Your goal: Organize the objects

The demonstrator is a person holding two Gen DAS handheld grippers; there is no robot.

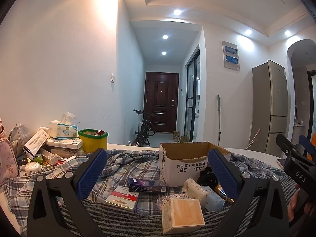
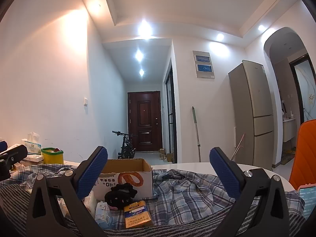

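Observation:
An open cardboard box (image 1: 183, 164) stands on plaid cloth on the table; it also shows in the right wrist view (image 2: 126, 175). In front of it lie a dark blue pack (image 1: 147, 184), a red-white pack (image 1: 122, 197), a tan box (image 1: 183, 215), white soap packets (image 1: 194, 189) and a black hair tie (image 1: 206, 174). The right wrist view shows the hair tie (image 2: 119, 194), a yellow pack (image 2: 137, 214) and a pale blue packet (image 2: 102, 215). My left gripper (image 1: 158, 162) is open and empty above the packs. My right gripper (image 2: 159, 162) is open and empty.
A clutter pile at the left holds a tissue pack (image 1: 63, 129), a green-yellow tub (image 1: 93, 140), white boxes (image 1: 64, 143) and a pink pouch (image 1: 7, 162). An orange chair (image 2: 305, 150) and a phone (image 2: 308, 199) are at the right. The white table edge (image 2: 197, 165) curves behind.

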